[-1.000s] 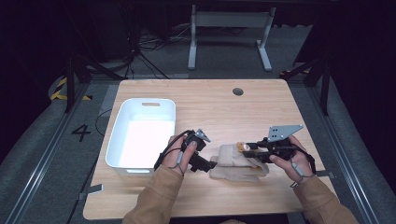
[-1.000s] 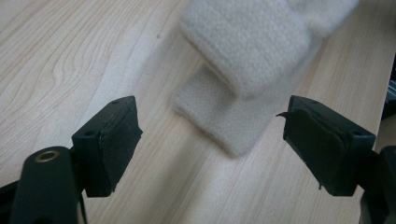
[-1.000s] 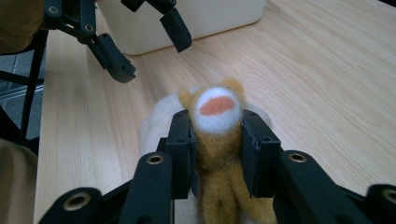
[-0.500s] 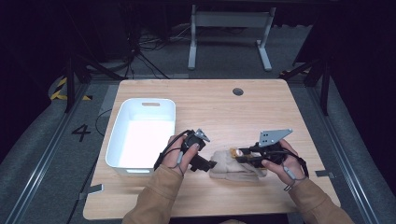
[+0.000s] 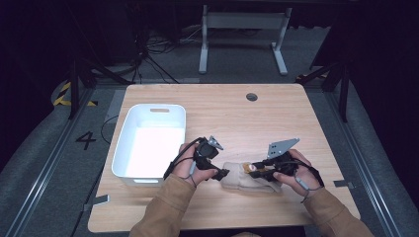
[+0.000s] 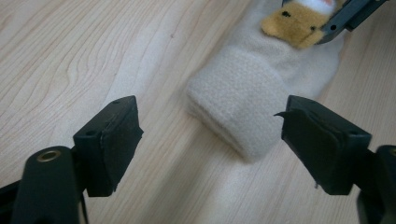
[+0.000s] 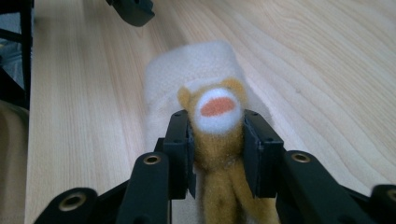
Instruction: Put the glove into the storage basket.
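A cream fleece sock [image 5: 239, 182] lies flat on the wooden table [image 5: 237, 118] near its front edge. My right gripper [image 5: 253, 170] is shut on a yellow-brown plush toy [image 7: 217, 116] with a white and orange muzzle, its pads pressing both sides of the head; the jaws have just been opening slightly with the toy still between them. The toy rests on the sock [image 7: 187, 65], facing its cuff. My left gripper [image 6: 210, 135] stands open just in front of the cuff [image 6: 238, 102], touching nothing. Beyond it are the toy [image 6: 292, 21] and a right jaw.
A white plastic bin [image 5: 154, 106] stands at the table's left, close to the left hand. A round cable hole [image 5: 252, 97] sits at the back middle. Bare wood stretches behind and to the right of the sock.
The right gripper has moved left and down with the plush toy, bringing it onto the sock. The left gripper has stayed where it was.
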A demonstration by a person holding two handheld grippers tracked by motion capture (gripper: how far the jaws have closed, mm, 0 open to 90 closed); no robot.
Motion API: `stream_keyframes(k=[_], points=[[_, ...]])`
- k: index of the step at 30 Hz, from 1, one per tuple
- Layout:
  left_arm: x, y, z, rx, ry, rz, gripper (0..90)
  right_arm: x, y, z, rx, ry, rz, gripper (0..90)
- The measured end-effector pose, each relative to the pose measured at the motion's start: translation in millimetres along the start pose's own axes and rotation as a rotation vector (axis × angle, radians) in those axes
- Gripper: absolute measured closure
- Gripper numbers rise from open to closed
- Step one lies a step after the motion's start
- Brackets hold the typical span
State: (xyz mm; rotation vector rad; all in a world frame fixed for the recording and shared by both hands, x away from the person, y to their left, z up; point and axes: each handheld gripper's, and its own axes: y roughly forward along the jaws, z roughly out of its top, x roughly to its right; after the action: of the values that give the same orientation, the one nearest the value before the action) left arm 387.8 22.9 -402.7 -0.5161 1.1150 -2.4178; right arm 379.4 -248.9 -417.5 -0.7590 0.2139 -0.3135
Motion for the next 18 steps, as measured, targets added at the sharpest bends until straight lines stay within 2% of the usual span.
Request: stream_keyframes(k=[3,4,9,10,11,12,13,14,18], points=[[1.5,1.0,0.6,-0.013,0.012,-0.008,21.1,-0.9,1.3,-0.5,-0.020,0.001,-0.002,66.0],[3.1,2.4,1.3,-0.016,0.031,-0.017,23.6,-1.7,2.4,-1.1,-0.035,0.000,0.001,65.7],[6.5,5.4,4.0,-0.026,0.068,-0.022,27.5,-2.6,6.0,-4.1,-0.063,-0.001,-0.004,64.2],[7.8,3.5,7.2,0.007,0.080,-0.002,29.8,-1.6,6.7,-5.9,-0.056,0.000,-0.003,62.7],[7.8,3.5,7.2,0.007,0.080,-0.002,30.0,-1.6,6.7,-5.9,-0.056,0.000,-0.003,62.7],[8.6,1.4,9.5,0.039,0.081,-0.006,30.0,-1.7,6.2,-7.6,-0.043,0.000,-0.001,59.5],[8.6,1.4,9.5,0.039,0.081,-0.006,30.0,-1.7,6.2,-7.6,-0.043,0.000,-0.001,59.5],[9.4,1.4,11.5,0.057,0.082,-0.017,29.6,-2.0,4.6,-8.8,-0.016,-0.005,-0.015,53.0],[9.3,7.0,13.8,0.059,0.084,-0.025,24.5,-2.5,-5.9,-7.8,0.055,0.012,-0.031,45.7]])
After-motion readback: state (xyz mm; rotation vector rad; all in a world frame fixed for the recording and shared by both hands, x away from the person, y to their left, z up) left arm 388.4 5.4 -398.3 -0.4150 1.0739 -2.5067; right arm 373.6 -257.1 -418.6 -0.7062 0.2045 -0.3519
